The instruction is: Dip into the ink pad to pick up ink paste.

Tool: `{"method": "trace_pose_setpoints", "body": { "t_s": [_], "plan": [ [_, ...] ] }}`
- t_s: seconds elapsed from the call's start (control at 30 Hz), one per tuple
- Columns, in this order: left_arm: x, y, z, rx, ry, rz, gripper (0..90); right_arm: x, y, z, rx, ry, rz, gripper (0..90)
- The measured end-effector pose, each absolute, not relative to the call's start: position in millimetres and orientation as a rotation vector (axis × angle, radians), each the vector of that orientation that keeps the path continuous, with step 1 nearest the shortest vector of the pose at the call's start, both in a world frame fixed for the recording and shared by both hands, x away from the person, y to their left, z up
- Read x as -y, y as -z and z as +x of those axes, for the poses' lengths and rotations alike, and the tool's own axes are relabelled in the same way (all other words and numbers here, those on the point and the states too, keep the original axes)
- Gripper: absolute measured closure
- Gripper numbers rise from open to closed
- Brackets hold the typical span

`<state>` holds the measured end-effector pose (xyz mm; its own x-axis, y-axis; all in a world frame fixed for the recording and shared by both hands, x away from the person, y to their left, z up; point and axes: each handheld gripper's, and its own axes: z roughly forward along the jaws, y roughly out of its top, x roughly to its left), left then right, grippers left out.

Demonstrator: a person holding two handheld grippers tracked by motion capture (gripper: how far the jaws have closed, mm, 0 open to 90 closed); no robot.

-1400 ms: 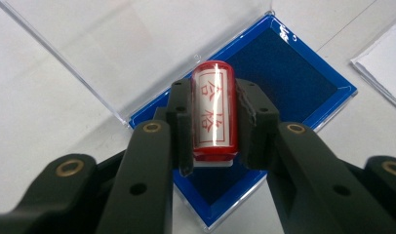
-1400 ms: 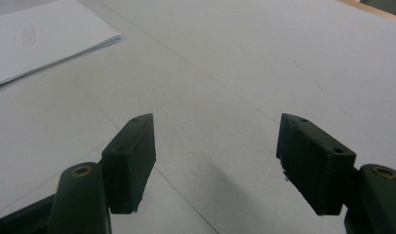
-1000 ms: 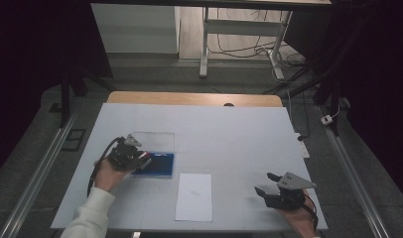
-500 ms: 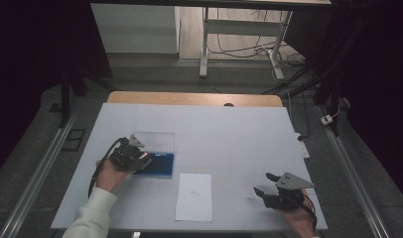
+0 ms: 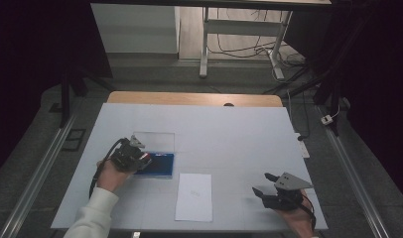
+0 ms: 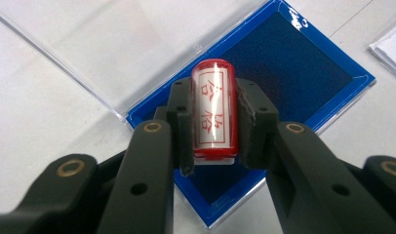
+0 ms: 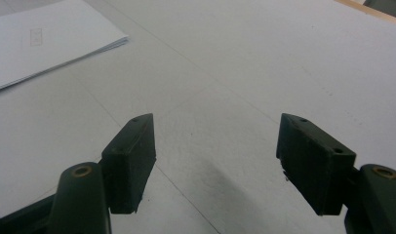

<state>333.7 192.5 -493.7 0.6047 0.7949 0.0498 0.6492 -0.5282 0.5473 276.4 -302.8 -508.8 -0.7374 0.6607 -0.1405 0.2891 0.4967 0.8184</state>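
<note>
Red is the colour of the little stamp (image 6: 214,109) that my left gripper (image 6: 214,126) holds. Its two black fingers (image 6: 182,122) are clamped on the stamp's sides, one on each side. The stamp has a white label with red signs on it, and I cannot read them. It hangs over the near corner of the blue ink pad (image 6: 293,73). I cannot tell if the bottom of the stamp touches the pad or sits just above it.

From the high view, I see my left gripper (image 5: 131,156) at the left edge of the ink pad (image 5: 162,165). The pad sits in a flat case, and the clear lid (image 5: 155,141) lies open on the table right behind it. The red of the stamp (image 5: 145,158) peeks out at the tip of the gripper.

My right gripper (image 5: 267,187) is far off on the other side, down near the front edge of the white table (image 5: 229,134). In the right gripper view, its fingers (image 7: 130,158) are wide apart with nothing between them, just bare table under them.

A white sheet of paper (image 5: 194,196) lies flat between my two hands, just in front of the ink pad. It has a small faint mark near its top. In the right gripper view I see a corner of that paper (image 7: 45,39) off to the side.
</note>
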Motion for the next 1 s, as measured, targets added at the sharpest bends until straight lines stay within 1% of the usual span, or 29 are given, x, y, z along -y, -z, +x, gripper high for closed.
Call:
{"method": "trace_pose_setpoints", "body": {
  "t_s": [0.63,0.93,1.0],
  "plan": [
    [-193.1,494.4,333.8,-1.143,-0.405,2.345,71.2,302.0,509.6,276.6,-2.307,-1.143,0.783,30.0],
    [-201.3,489.8,333.6,-1.122,-0.370,2.313,70.6,304.2,509.0,276.5,-2.302,-1.146,0.790,30.1],
    [-204.1,486.0,332.0,-1.117,-0.405,2.284,70.6,305.1,508.7,276.1,-2.298,-1.141,0.791,30.1]
  ]
}}
